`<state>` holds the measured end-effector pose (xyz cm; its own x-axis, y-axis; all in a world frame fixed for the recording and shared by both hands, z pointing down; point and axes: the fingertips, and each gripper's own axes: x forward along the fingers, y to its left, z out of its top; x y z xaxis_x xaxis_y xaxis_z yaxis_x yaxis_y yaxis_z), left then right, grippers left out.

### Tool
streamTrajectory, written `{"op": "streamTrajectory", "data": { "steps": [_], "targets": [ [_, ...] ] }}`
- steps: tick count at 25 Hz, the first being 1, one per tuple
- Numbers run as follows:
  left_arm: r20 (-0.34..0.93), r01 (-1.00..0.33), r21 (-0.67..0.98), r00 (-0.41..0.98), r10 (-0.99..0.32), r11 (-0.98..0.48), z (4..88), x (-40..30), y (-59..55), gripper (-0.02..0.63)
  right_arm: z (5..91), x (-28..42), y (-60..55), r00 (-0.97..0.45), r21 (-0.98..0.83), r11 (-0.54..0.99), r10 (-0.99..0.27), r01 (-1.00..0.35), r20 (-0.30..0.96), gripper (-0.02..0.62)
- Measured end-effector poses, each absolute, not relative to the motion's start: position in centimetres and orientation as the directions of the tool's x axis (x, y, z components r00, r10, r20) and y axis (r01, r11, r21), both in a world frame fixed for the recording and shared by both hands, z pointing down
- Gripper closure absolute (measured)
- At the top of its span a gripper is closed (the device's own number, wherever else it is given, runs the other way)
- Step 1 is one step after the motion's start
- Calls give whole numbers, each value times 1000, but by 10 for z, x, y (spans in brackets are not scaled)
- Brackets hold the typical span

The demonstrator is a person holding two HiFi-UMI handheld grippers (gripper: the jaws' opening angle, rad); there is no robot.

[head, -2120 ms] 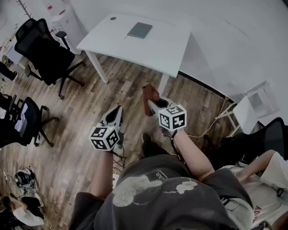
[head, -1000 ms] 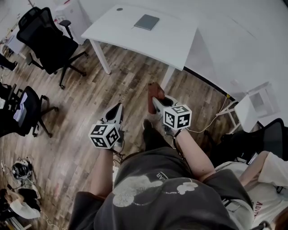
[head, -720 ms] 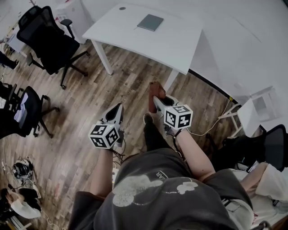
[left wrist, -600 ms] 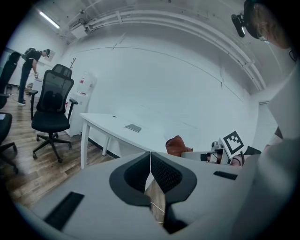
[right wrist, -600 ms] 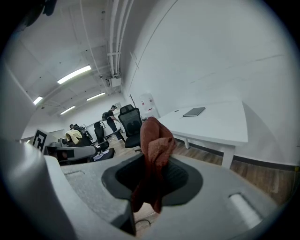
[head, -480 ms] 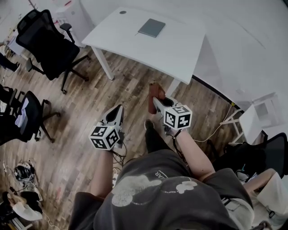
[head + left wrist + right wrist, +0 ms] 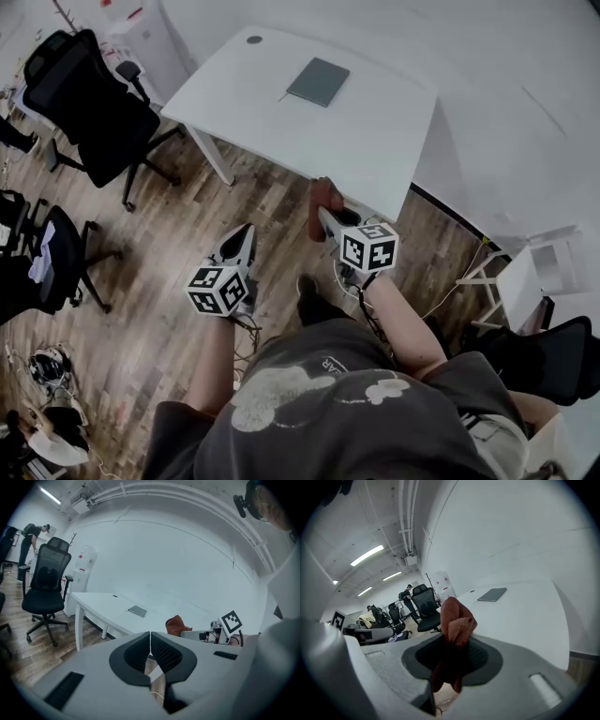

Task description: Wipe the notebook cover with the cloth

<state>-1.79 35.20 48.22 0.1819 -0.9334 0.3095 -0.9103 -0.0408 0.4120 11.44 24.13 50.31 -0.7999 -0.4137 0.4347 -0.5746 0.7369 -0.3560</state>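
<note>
Table (image 7: 384, 131) had drawn nearer over the last two seconds of the head view. Its near edge, once well ahead, now lay just past the tip of the right gripper (image 7: 327, 217), and the notebook (image 7: 318, 82) sat lower in frame.

Head view, near to far: both forearms reached forward from the torso, roughly parallel, marker cubes uppermost. Left gripper (image 7: 247, 232) hung over the wooden floor (image 7: 159, 272), pointing to 12 o'clock, jaws clenched on nothing. Right gripper was a little ahead of it at 2 o'clock, clamped on the rust-red cloth (image 7: 320, 199), which bunched up past the tips. Notebook, grey, lay flat on the far part of the table at 12 o'clock, well apart from both sets of jaws. Black office chair (image 7: 89, 103) stood at 10 o'clock.

Left gripper view showed its pads meeting edge to edge with no gap. Cloth (image 7: 177, 624) and right gripper were at 3 o'clock, notebook (image 7: 138, 611) beyond at 11 o'clock. It also caught a standing person (image 7: 29, 541) far off at 9 o'clock, not made out in the head view.

Right gripper view showed the cloth (image 7: 455, 620) pinched between the pads, a fold above and a tail hanging below. Notebook (image 7: 492, 594) lay at 1 o'clock, far up the tabletop. Ceiling strip lights (image 7: 367, 555) appeared only here.
</note>
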Motion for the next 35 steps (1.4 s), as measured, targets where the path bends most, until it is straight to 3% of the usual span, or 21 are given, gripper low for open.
{"op": "streamTrajectory", "data": {
  "steps": [15, 23, 35],
  "targets": [
    [315, -928, 372, 150, -937, -23, 472, -37, 213, 600, 508, 92, 103, -821, -394, 737, -388, -549, 418, 488],
    [332, -934, 356, 144, -932, -18, 473, -41, 191, 600, 514, 90, 81, -820, -412, 725, -385, -552, 423, 488],
    [333, -929, 358, 222, -916, -95, 476, -53, 131, 600, 518, 88, 38, -783, -425, 666, -444, -614, 436, 488]
  ]
}}
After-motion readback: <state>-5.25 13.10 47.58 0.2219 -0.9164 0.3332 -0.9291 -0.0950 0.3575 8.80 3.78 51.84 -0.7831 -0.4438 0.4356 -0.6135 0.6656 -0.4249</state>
